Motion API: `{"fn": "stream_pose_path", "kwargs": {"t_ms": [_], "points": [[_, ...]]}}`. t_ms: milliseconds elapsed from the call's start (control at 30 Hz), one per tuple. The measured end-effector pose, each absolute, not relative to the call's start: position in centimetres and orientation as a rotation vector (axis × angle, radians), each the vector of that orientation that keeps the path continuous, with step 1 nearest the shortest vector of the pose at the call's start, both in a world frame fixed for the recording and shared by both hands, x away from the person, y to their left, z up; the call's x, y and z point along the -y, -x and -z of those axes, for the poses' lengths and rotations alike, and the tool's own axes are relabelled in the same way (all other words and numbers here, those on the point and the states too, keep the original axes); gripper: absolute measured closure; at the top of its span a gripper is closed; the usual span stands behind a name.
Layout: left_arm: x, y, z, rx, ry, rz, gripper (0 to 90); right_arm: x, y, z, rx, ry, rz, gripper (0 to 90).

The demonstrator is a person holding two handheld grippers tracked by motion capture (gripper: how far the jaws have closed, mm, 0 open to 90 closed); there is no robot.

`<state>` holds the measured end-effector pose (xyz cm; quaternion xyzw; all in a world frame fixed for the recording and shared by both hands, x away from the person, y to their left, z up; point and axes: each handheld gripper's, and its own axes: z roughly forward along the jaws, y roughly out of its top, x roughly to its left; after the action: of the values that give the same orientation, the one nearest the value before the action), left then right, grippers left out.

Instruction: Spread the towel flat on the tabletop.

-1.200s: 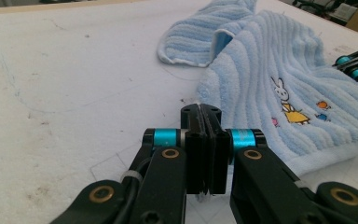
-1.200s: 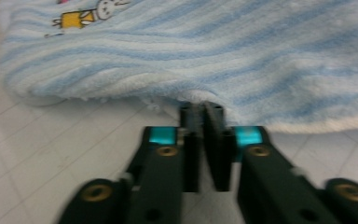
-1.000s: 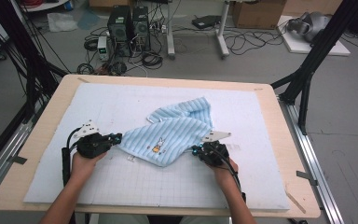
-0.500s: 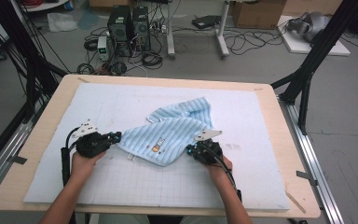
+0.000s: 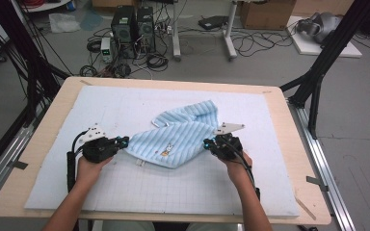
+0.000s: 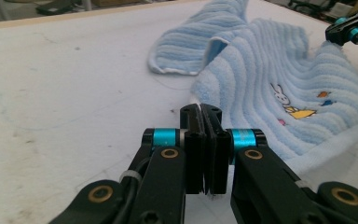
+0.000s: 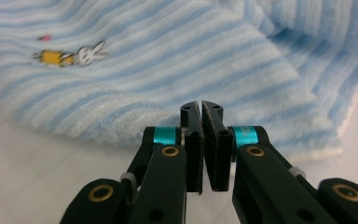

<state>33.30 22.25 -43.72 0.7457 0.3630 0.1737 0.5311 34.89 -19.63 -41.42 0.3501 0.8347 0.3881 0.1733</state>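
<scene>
Towel [image 5: 178,142] on white mat [image 5: 125,106], half crumpled, spanning the gap between 2 claws.

Left claw [image 5: 123,141]: clenched, with a sliver of white hem pinched at the tips. Rest of the cloth ahead and to the right of it, bunny motif [image 6: 279,95] just beyond the tips on that side.

Right claw [image 5: 206,143]: clenched as well, tips at the near edge of the cloth and apparently grasping it. Cloth between the pads not clearly seen in the right gripper view.

Folded-over flap [image 5: 188,113] farther ahead of both claws, lying on the mat.

Step in hand, as judged: lifting 2 corners and drawing them apart to open the cloth flat.

Notes for doing it well:
- Hold both pinches firm; thin hem at the left tips likely to slip under a hard pull.
- Raise both claws together and level, to avoid sag toward 1 side.
- Pull outward, each away from the opposite claw, only until the span between the tips goes taut.
- Lift high enough for the flap ahead of the tips to peel off the mat rather than drag.
- Lay the far edge down first, then lower the near edge under light tension.
- Check the right pinch before lifting; re-grip deeper if only fluff is caught.
</scene>
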Motion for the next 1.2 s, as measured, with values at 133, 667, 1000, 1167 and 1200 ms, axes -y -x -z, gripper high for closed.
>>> {"fn": "stream_pose_path", "kwargs": {"t_ms": [133, 667, 1000, 1167, 1200], "points": [[-22.9, -33.4, 43.7, -0.91, -1.759, -0.45, 87.6, 17.9, -36.4, 41.7, -2.312, -1.037, -1.097, 87.2], [-22.2, -33.5, 44.2, -0.896, -1.802, -0.405, 67.4, 15.8, -37.3, 42.7, -2.315, -1.058, -1.076, 73.6], [-22.2, -33.5, 44.1, -0.889, -1.798, -0.403, 67.5, 18.9, -34.2, 42.0, -2.276, -1.031, -1.239, 65.0], [-22.2, -33.4, 44.1, -0.884, -1.792, -0.4, 67.4, 19.6, -32.1, 42.3, -2.316, -0.983, -1.297, 63.4], [-22.3, -33.4, 44.1, -0.883, -1.792, -0.403, 67.4, 19.6, -32.1, 42.3, -2.316, -0.983, -1.297, 63.4]]}}
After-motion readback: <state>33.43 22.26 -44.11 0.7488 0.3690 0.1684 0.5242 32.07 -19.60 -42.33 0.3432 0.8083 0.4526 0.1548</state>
